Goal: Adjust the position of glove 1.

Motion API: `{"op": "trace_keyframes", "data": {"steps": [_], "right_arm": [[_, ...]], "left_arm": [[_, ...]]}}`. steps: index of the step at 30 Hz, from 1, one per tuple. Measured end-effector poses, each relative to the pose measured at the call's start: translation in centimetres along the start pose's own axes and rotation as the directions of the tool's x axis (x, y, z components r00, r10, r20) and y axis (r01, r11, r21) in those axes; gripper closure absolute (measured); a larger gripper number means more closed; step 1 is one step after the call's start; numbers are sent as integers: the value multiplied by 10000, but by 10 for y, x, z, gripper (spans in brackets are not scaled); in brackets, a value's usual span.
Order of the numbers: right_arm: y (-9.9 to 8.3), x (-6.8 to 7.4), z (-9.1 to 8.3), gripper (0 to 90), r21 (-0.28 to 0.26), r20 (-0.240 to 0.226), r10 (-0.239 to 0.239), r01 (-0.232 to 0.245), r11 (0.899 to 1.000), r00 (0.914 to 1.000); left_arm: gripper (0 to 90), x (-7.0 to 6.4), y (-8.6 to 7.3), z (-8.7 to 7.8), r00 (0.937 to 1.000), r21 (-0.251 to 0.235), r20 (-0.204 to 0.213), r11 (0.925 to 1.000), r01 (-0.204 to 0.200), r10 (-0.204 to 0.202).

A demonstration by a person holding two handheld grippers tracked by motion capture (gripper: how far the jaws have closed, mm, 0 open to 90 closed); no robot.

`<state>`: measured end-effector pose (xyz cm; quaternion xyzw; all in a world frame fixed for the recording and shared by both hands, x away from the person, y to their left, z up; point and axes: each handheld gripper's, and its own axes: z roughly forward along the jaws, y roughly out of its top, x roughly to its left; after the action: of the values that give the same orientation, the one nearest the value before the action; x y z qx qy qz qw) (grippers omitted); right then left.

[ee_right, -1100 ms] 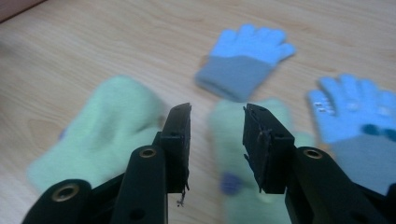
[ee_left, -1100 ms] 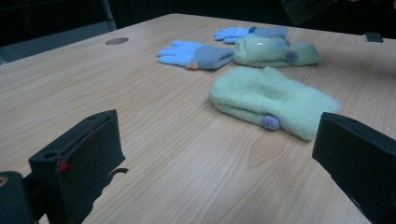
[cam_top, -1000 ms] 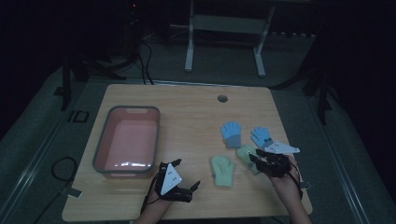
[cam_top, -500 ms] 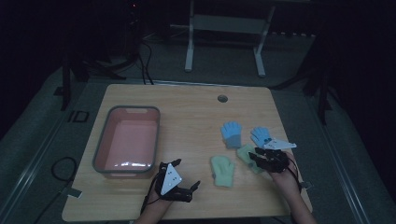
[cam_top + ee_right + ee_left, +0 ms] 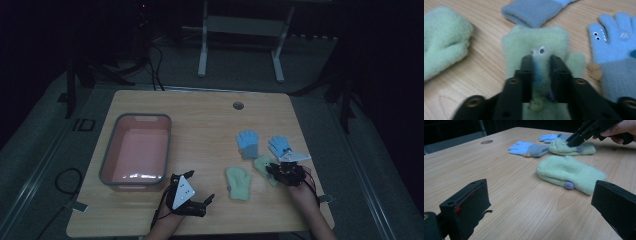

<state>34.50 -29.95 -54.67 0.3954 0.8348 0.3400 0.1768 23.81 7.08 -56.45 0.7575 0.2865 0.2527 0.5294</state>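
first green mitten pinched, tub still empty

the green mitten with the little eye sits right between the jaws of the right gripper, which have clenched on a fold of its fleece; it still lies flat on the wood, not lifted. from above, that gripper is down on the mitten near the table's right edge.

just off to one side of those jaws lies the second green mitten, apart from the first. ahead of the jaws is a blue glove's grey cuff, and to the other side the blue glove with the monster face, close beside the pinched mitten's thumb.

the left gripper rests near the front edge, its jaws spread wide with nothing between them; the plain green mitten lies ahead of them, well short of a grasp.

judging by the layout, the job looks like gathering the gloves into the pink tub, which stands empty, well away to the left of everything. so i'd say nothing is stowed yet: one mitten gripped, three more pieces lying loose.

the wooden table is pale, bare otherwise, with a round cable hole at its far side. the room is dim; a white metal frame stands behind on grey flooring.
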Motion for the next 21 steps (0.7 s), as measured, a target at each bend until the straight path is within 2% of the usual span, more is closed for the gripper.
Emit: {"op": "trace_keyframes", "data": {"steps": [1,3,5,6,7,8,9,11,12,14,15,16,17,18,20,21], "right_arm": [[0,0,0,786,0,0,0,0,10000,10000],[-1,6,0,840,-98,368,126,-123,9999,9992],[0,8,-2,855,-149,537,475,-468,9988,9974],[0,8,-2,855,-149,537,475,-468,9988,9974],[3,12,-7,860,-234,777,783,-767,9968,9939],[3,12,-7,860,-234,777,783,-767,9968,9939],[6,17,-16,862,-322,1113,1095,-1065,9938,9877],[9,20,-21,862,-427,1215,1216,-1172,9922,9851],[14,28,-33,862,-615,1539,1499,-1419,9880,9767],[15,30,-37,863,-714,1626,1618,-1520,9858,9733],[17,33,-44,863,-841,1769,1887,-1762,9808,9660],[19,40,-53,862,-1042,2102,2423,-2247,9688,9472],[19,40,-53,862,-1042,2102,2423,-2247,9688,9472],[19,42,-56,863,-1134,2166,2591,-2394,9643,9413],[19,52,-62,862,-1344,2401,3050,-2797,9506,9216],[19,55,-63,862,-1365,2407,3175,-2919,9467,9172]], "left_arm": [[18,0,0,0,10000,0,0,10000,0,0],[17,0,0,0,10000,-4,-12,10000,6,-6],[18,0,0,0,10000,-17,-35,10000,3,-3],[17,0,0,0,10000,-17,-35,10000,3,-3],[17,0,0,0,10000,-19,-40,10000,3,-3],[17,0,0,0,10000,-19,-40,10000,3,-3],[17,0,0,0,10000,-16,-39,10000,-3,3],[17,0,0,0,10000,-18,-38,10000,15,-15],[18,0,0,0,10000,-18,-37,10000,11,-11],[18,0,0,0,10000,-16,-41,10000,2,-2],[17,0,0,0,10000,-31,-42,10000,15,-15],[17,0,0,0,10000,-15,-41,10000,-13,13],[17,0,0,0,10000,-11,-41,10000,-25,24],[18,-1,0,0,10000,-1,-45,10000,-41,41],[17,-1,0,0,10000,16,-53,10000,-63,63],[17,-1,0,0,10000,20,-61,10000,-70,70]]}}
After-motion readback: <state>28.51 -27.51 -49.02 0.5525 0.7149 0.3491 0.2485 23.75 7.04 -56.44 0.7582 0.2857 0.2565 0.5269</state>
